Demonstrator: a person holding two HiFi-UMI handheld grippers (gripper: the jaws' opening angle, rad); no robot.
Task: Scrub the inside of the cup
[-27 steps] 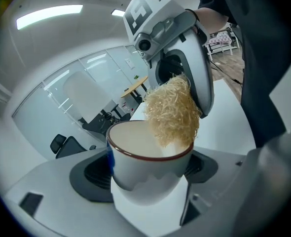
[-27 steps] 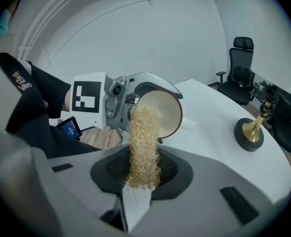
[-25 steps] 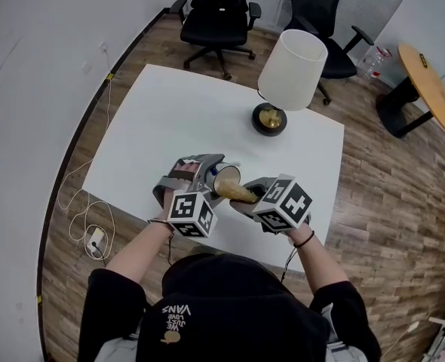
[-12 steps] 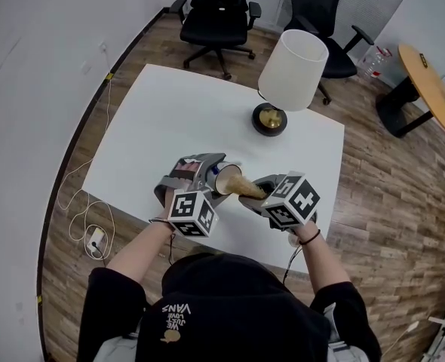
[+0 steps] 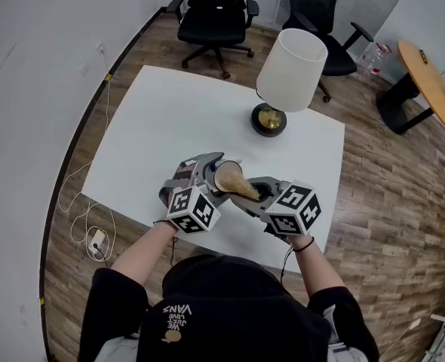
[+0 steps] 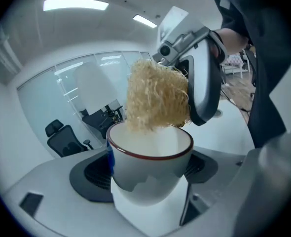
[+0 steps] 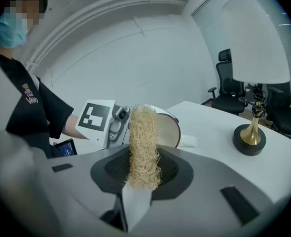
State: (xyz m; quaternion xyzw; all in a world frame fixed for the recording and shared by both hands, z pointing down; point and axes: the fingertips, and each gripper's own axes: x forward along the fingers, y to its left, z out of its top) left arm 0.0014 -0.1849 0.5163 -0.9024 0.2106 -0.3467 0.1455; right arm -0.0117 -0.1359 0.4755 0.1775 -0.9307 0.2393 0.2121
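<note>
Now | left claw [image 6: 146, 194] clamped round cup [image 6: 150, 159] | right claw [image 7: 135, 184] pinching scrubber [image 7: 144, 142], tip at cup's mouth | lamp [image 5: 286, 74] stands behind on bench [image 5: 158, 127] | floor cable [image 5: 78, 202]: head view only

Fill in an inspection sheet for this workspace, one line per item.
Surface: white rectangular table, no spills seen.
Job's things: white cup with a dark red rim, held tilted off the table; tan fibrous scrubber, its end at the cup's mouth.
Clutter: table lamp with white shade, brass stem and black base, upright near the table's far edge.
Grippers: left gripper shut on the cup; right gripper shut on the scrubber.
Cables: white plug block with its cable on the floor left of the table.
Surroundings: two black office chairs, round wooden side table, wood plank floor.
</note>
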